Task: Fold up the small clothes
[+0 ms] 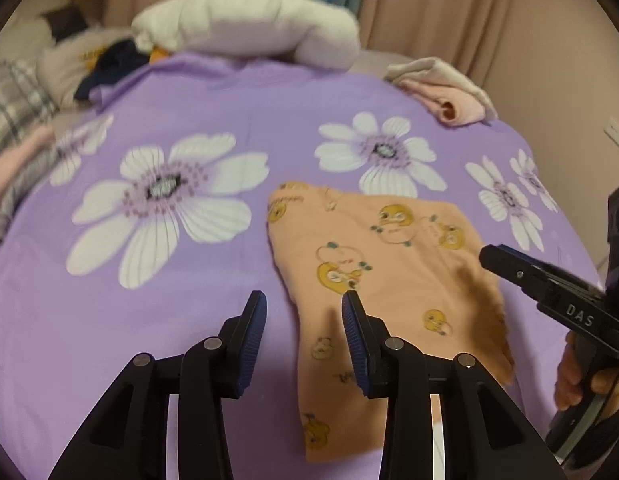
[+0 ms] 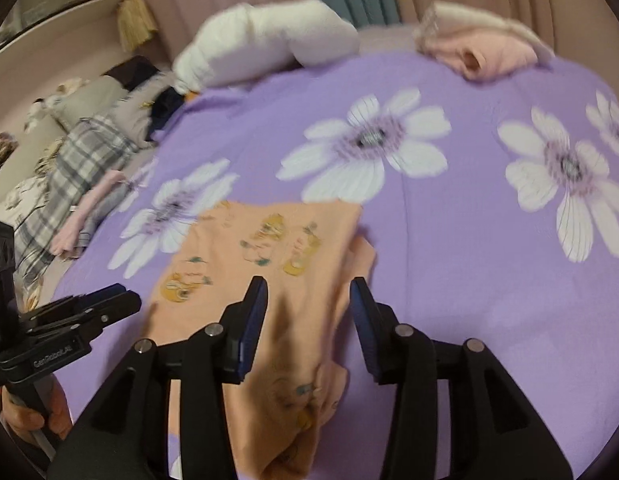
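Two grippers were over the bed, both with jaws spread wide and nothing between them. Left gripper [image 1: 304,300] hovered at lower centre of its own view, its right finger above the left edge of the orange garment [image 1: 373,264]; its left finger sat over bare purple sheet [image 1: 213,100]. Right gripper [image 2: 309,286] hovered at lower centre of its view, directly above the same orange garment [image 2: 265,248], with fabric showing through the gap between the fingers. Contact with the cloth couldn't be confirmed for either one.

Garment was peach-orange with a yellow cartoon print and lay mostly flat on the sheet, centre-right in the left wrist view. Its right edge was bunched and partly turned over.

Right gripper also showed at the right edge of the left wrist view, and the left one at the lower left of the right wrist view.

Other stuff: a white pillow [image 1: 245,16] at top centre, a pink and cream clothes pile [image 1: 441,88] at upper right on the sheet, and plaid fabric [image 1: 13,100] at the left edge. Both views were motion-blurred.
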Demonstrator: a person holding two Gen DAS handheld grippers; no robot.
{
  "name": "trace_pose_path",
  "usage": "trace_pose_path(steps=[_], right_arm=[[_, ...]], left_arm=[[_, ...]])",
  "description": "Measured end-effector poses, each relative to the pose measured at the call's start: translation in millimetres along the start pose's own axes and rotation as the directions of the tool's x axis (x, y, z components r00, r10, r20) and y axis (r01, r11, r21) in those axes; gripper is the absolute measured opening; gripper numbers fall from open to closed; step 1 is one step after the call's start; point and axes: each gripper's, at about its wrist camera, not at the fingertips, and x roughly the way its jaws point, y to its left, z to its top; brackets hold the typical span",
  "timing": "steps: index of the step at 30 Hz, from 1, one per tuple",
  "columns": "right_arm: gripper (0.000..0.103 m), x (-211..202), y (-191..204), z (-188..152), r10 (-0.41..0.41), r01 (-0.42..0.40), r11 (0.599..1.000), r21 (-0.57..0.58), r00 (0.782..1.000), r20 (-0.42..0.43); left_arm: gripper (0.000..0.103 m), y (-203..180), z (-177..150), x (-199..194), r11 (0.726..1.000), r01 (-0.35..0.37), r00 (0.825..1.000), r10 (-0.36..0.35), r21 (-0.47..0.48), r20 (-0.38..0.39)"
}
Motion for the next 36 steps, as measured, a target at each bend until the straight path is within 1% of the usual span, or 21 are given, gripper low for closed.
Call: trace_pose_path(steps=[2,3,6,8,10,12,15,18,20,21,22,23,25,27,28,29,30,31,32,34,36], right_arm=[[0.033,-8.6,9.1,-2.7,0.035,-0.034,0.999,-0.038,0.999,0.012],[0.026,-13.3,18.7,-7.6,0.056,-0.055,0.995,-0.079,0.998,0.012],[0.02,-11.4,32.9,-21.0,0.078,-0.08,0.987,-0.142,0.997,-0.02],[0.017,-2.4,33.8,-29.0,0.053,-0.06,0.986,-0.154,0.997,-0.048],[0.015,12.6,27.9,-37.4,0.016,-0.029,0.99,-0.137,0.995,-0.1],[0.011,22.2,20.6,-42.8,-0.01,-0.005,0.993,-0.12,0.992,-0.128],[0.011,21.8,18.9,-47.2,-0.015,0.0,0.993,-0.115,0.992,-0.127],[0.018,9.5,24.8,-47.5,0.014,-0.027,0.992,-0.122,0.994,-0.109],[0.017,2.2,27.8,-51.8,0.031,-0.045,0.99,-0.134,0.994,-0.106],[0.017,1.9,28.4,-55.1,0.028,-0.044,0.989,-0.139,0.993,-0.111],[0.013,3.5,27.6,-59.3,0.015,-0.033,0.989,-0.147,0.992,-0.125],[0.011,6.1,26.2,-62.6,0.0,-0.02,0.988,-0.151,0.991,-0.135],[0.011,3.9,25.0,-64.3,-0.004,-0.016,0.99,-0.141,0.99,-0.142],[0.018,-7.4,28.9,-59.7,-0.008,-0.011,0.99,-0.139,0.991,-0.135],[0.029,-12.0,30.9,-58.0,-0.016,-0.003,0.99,-0.142,0.991,-0.13],[0.037,-19.8,34.6,-54.8,-0.032,0.013,0.989,-0.15,0.992,-0.122],[0.052,-30.7,39.1,-50.4,-0.052,0.034,0.987,-0.158,0.993,-0.106],[0.064,-38.2,41.5,-47.5,-0.06,0.044,0.986,-0.161,0.994,-0.093],[0.068,-48.9,45.5,-43.6,-0.066,0.052,0.985,-0.167,0.995,-0.076],[0.083,-67.1,52.1,-36.5,-0.086,0.075,0.981,-0.18,0.995,-0.053],[0.092,-83.8,57.8,-29.5,-0.103,0.094,0.979,-0.183,0.994,-0.038]], left_arm=[[0.037,-7.8,-5.9,-8.9,0.999,-0.001,1.0,0.0,0.036,0.03],[0.037,-10.4,-8.3,-9.0,0.999,0.002,0.999,-0.004,0.044,0.035],[0.037,-14.9,-17.2,2.2,0.998,0.006,1.0,-0.006,0.057,-0.001],[0.037,-15.5,-23.4,11.7,0.998,0.009,0.999,-0.007,0.055,-0.036],[0.037,-14.9,-31.4,22.3,0.999,0.003,0.997,0.0,0.049,-0.072],[0.037,-13.1,-35.2,25.8,0.999,0.008,0.997,-0.005,0.042,-0.079],[0.037,-15.8,-38.7,19.7,0.999,0.005,0.997,-0.002,0.042,-0.078],[0.037,-20.1,-46.2,10.1,0.998,-0.006,0.998,0.011,0.066,-0.069],[0.037,-20.8,-52.1,9.5,0.997,-0.006,0.997,0.012,0.074,-0.073],[0.037,-20.6,-56.4,10.6,0.997,-0.013,0.996,0.02,0.079,-0.082],[0.037,-20.2,-58.7,11.0,0.997,-0.017,0.996,0.024,0.078,-0.088],[0.037,-20.3,-60.4,10.1,0.997,-0.017,0.995,0.025,0.077,-0.094],[0.037,-21.5,-59.4,2.7,0.997,-0.024,0.995,0.032,0.077,-0.099],[0.037,-23.7,-53.8,-10.7,0.996,-0.042,0.996,0.049,0.082,-0.08],[0.041,-24.9,-50.8,-15.7,0.995,-0.05,0.995,0.058,0.088,-0.08],[0.052,-25.7,-48.0,-21.0,0.994,-0.058,0.995,0.065,0.09,-0.082],[0.06,-25.8,-44.0,-27.6,0.995,-0.06,0.994,0.067,0.082,-0.082],[0.075,-26.0,-40.0,-36.8,0.996,-0.051,0.995,0.057,0.071,-0.077],[0.084,-25.8,-35.2,-47.2,0.997,-0.048,0.997,0.052,0.061,-0.065],[0.087,-25.0,-28.2,-61.3,0.996,-0.071,0.996,0.073,0.048,-0.05],[0.089,-24.1,-21.3,-76.4,0.994,-0.106,0.993,0.107,0.027,-0.047]])
